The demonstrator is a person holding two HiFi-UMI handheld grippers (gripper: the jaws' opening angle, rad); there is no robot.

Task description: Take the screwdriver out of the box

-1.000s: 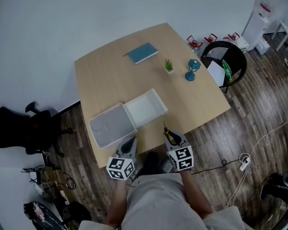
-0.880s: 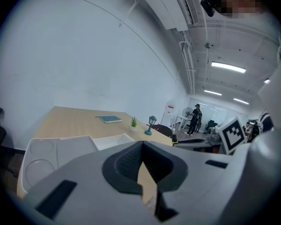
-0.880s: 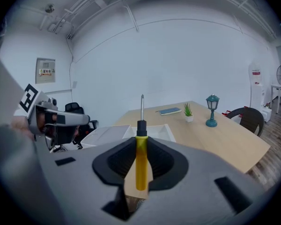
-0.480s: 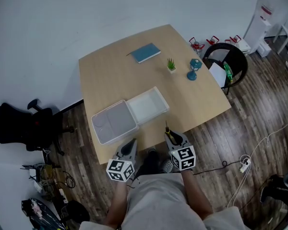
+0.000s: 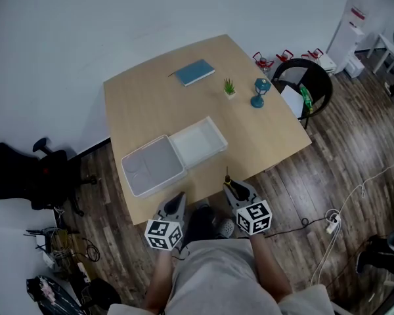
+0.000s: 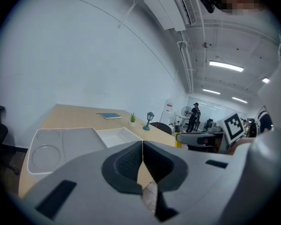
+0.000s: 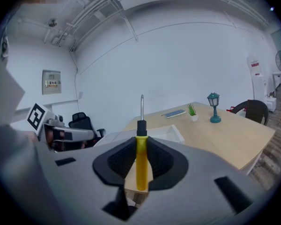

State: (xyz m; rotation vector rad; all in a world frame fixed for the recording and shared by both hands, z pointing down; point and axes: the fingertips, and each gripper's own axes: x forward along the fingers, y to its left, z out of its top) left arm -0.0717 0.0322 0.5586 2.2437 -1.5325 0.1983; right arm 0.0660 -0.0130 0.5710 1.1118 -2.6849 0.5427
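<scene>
A yellow-handled screwdriver (image 7: 141, 159) with a black collar and steel shaft stands upright between the jaws of my right gripper (image 7: 141, 165), which is shut on it. In the head view that gripper (image 5: 237, 190) hangs just off the table's near edge, the screwdriver (image 5: 228, 182) pointing toward the table. The white box (image 5: 197, 142) lies open on the wooden table (image 5: 203, 113), its translucent lid (image 5: 152, 165) beside it on the left. My left gripper (image 5: 176, 205) is shut with nothing in it, held below the table edge near the lid; its jaws (image 6: 142, 165) meet.
A blue book (image 5: 194, 71), a small potted plant (image 5: 230, 88) and a teal lamp figure (image 5: 260, 92) sit at the table's far side. A black chair (image 5: 306, 84) stands at the right, another black chair (image 5: 26, 174) at the left. Cables lie on the wood floor.
Both grippers have drawn back slightly from the table edge toward my body. The right gripper keeps its hold on the screwdriver.
</scene>
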